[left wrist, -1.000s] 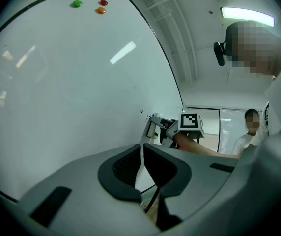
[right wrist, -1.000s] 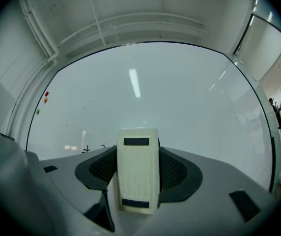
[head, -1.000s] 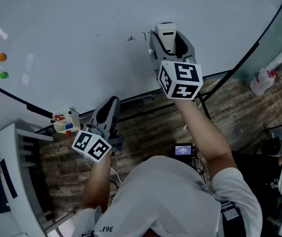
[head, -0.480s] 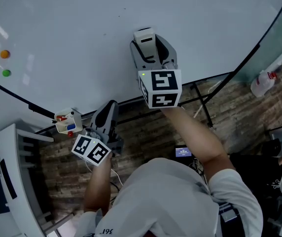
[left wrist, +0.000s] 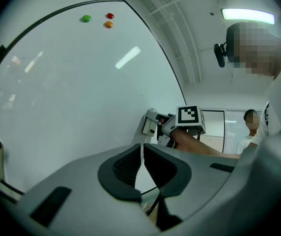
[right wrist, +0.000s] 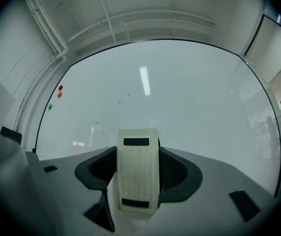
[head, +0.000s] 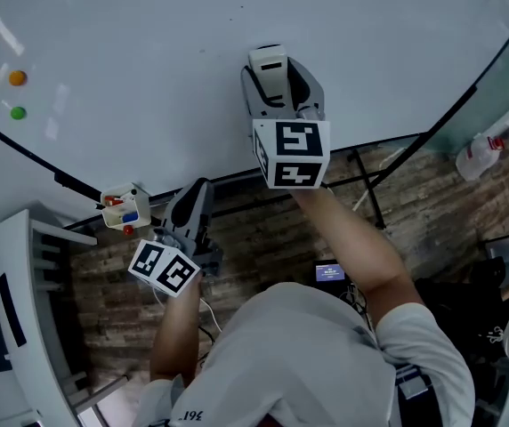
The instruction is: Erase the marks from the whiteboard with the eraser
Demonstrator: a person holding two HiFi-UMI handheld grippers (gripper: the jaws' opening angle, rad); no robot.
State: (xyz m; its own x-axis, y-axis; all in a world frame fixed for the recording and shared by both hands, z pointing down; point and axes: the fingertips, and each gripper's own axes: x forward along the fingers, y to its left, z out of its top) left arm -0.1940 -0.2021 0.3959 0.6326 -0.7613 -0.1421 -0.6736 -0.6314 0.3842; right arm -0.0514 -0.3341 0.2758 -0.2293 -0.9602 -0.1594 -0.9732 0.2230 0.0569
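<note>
Two grippers show. The right gripper is clamped on the white eraser, which presses against the whiteboard near its lower edge. The left gripper hangs lower, by the board's bottom frame, jaws closed together on nothing. Three coloured magnets dot the board's far left.

Tiny specks on the whiteboard are too small to identify.
</note>
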